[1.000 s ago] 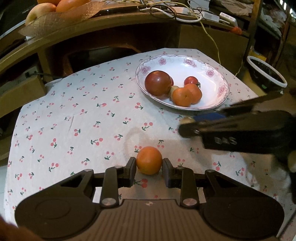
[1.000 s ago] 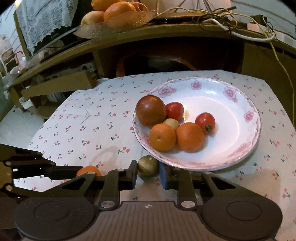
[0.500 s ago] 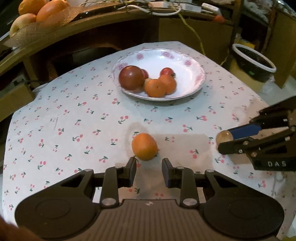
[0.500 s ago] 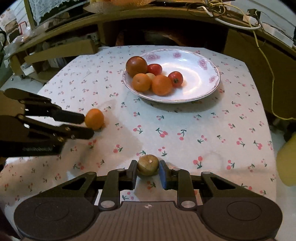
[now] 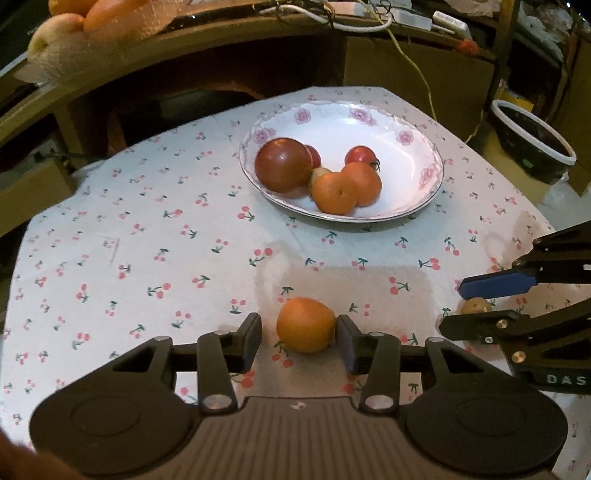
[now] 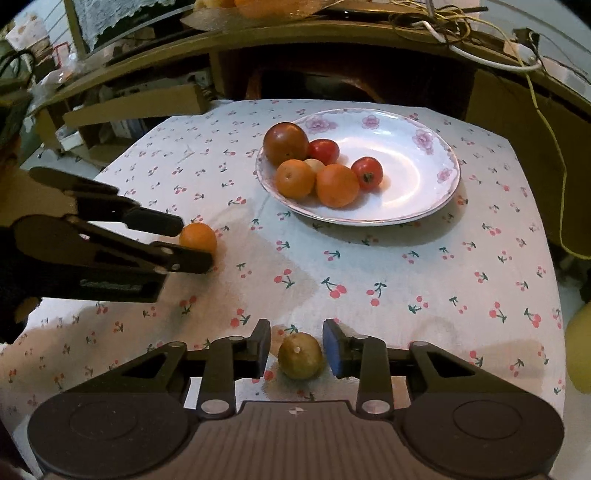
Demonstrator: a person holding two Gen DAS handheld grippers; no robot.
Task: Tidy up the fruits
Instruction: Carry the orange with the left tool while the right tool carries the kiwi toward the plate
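An orange [image 5: 306, 325] lies on the cherry-print tablecloth between the fingers of my open left gripper [image 5: 298, 338]; it touches the right finger, with a gap at the left one. It also shows in the right wrist view [image 6: 198, 238]. A small brown-green fruit [image 6: 300, 355] lies on the cloth between the fingers of my open right gripper [image 6: 296, 347], with gaps on both sides. It also shows in the left wrist view [image 5: 476, 305]. A white flowered plate [image 6: 417, 184] holds a dark red fruit [image 6: 285, 143], two oranges, two tomatoes and a small pale fruit.
A wooden shelf behind the table carries a fruit basket [image 5: 92, 22] and cables. A dark round basin [image 5: 532, 140] stands off the table's right side. Cardboard pieces [image 6: 133, 107] lie at the far left. The table's edge runs close on the right.
Both grippers have opened: the right one has let go of the small brown-green fruit, which now rests on the cloth. The left one has moved forward around the orange.
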